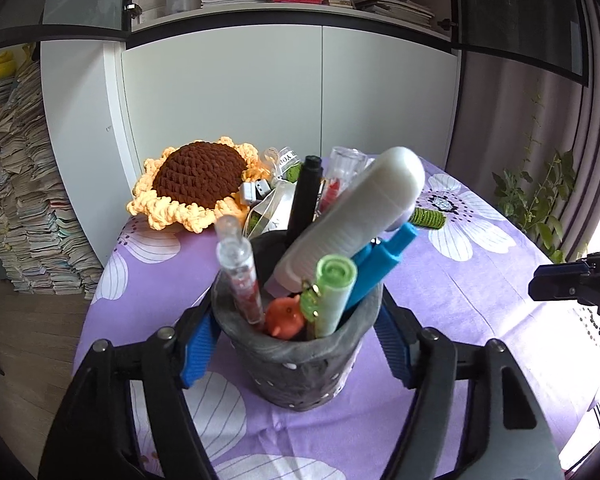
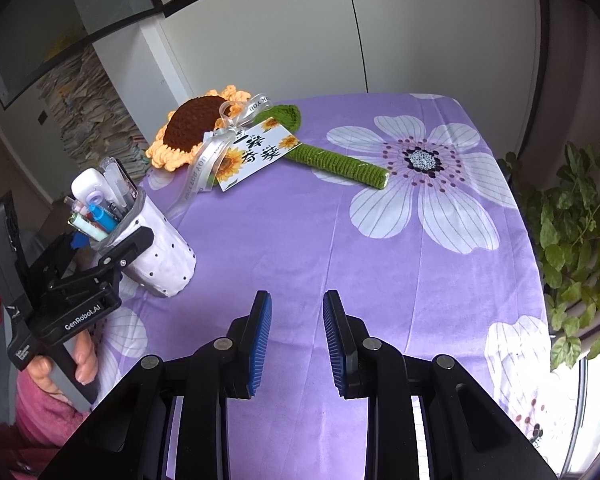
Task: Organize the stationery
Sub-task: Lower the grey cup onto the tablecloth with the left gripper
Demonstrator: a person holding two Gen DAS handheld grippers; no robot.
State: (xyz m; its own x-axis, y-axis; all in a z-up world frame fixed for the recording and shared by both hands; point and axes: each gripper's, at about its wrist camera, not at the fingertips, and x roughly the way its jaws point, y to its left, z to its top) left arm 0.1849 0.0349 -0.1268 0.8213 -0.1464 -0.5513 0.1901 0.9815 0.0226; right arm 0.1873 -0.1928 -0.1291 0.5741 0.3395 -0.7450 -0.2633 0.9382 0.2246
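Note:
A grey dotted pen holder (image 1: 300, 368) stands tilted on the purple floral tablecloth (image 2: 380, 264), its base on the cloth. It holds a white case (image 1: 356, 216), a blue cutter (image 1: 384, 264), a green highlighter (image 1: 336, 292), a black marker (image 1: 306, 192) and clear pens (image 1: 240, 276). My left gripper (image 1: 298, 312) is shut on the holder's upper wall, blue pads on both sides; the right wrist view shows that holder (image 2: 164, 256) and gripper (image 2: 112, 248) at the left. My right gripper (image 2: 297, 298) hovers open over bare cloth with nothing between its fingers.
A crocheted sunflower (image 2: 196, 128) with a green stem (image 2: 340, 162) and a gift card (image 2: 256, 152) lies at the table's far side. Leafy plants (image 2: 580, 240) crowd the right edge. Stacked books (image 1: 20, 200) rise beside a white cabinet (image 1: 260, 100) behind.

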